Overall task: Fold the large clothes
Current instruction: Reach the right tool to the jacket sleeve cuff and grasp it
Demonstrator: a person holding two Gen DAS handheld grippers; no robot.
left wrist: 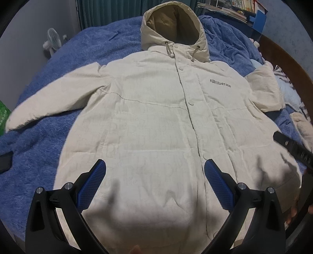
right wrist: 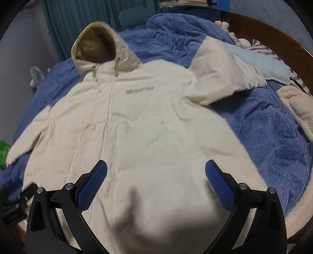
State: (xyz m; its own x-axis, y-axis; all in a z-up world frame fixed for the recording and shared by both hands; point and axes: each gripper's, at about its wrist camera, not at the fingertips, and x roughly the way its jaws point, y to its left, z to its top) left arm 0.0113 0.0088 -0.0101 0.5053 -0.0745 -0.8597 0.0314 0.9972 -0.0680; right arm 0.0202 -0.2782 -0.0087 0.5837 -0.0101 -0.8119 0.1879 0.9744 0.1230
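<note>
A cream hooded jacket (left wrist: 156,121) lies flat, front up, on a blue blanket (left wrist: 64,58), hood (left wrist: 172,29) at the far end and sleeves spread out. It also shows in the right wrist view (right wrist: 140,132), its right sleeve (right wrist: 221,72) bent upward. My left gripper (left wrist: 155,168) is open and empty above the lower front of the jacket. My right gripper (right wrist: 156,170) is open and empty above the jacket's lower right part. The right gripper's black body shows at the left wrist view's right edge (left wrist: 291,146).
The blanket (right wrist: 270,125) covers a bed with a brown wooden frame (right wrist: 273,33). A light blue pillow (right wrist: 266,64) and a cream fleece throw (right wrist: 297,105) lie at the right. A white fan (left wrist: 51,40), teal curtains (left wrist: 109,11) and stacked books (left wrist: 230,9) stand beyond.
</note>
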